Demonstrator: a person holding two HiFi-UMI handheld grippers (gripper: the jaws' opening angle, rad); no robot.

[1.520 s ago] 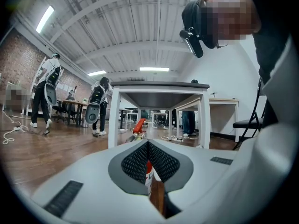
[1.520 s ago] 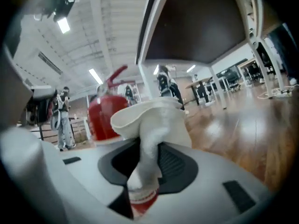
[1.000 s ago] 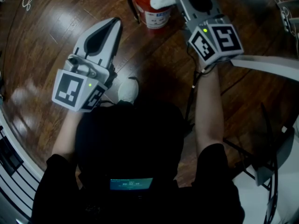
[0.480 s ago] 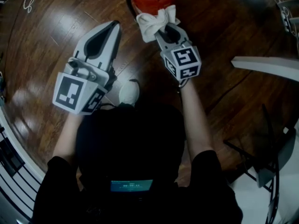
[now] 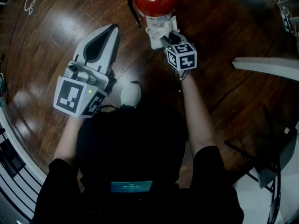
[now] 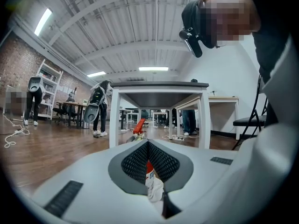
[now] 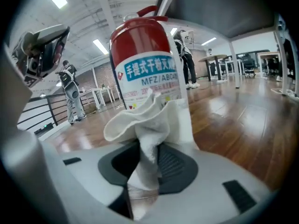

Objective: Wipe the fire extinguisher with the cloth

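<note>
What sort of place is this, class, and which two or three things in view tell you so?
Probably an open workshop or lab hall: a wooden floor, white-legged tables, and a high beamed ceiling with strip lights beside a brick wall.

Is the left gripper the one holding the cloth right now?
No, the white cloth is pinched between the jaws of the right gripper, while the left gripper is shut with nothing in it.

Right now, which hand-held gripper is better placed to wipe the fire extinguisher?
Right. The right hand-held gripper is shut on the white cloth, right by the red cylindrical fire extinguisher. The left hand-held gripper is shut, empty, further away.
</note>
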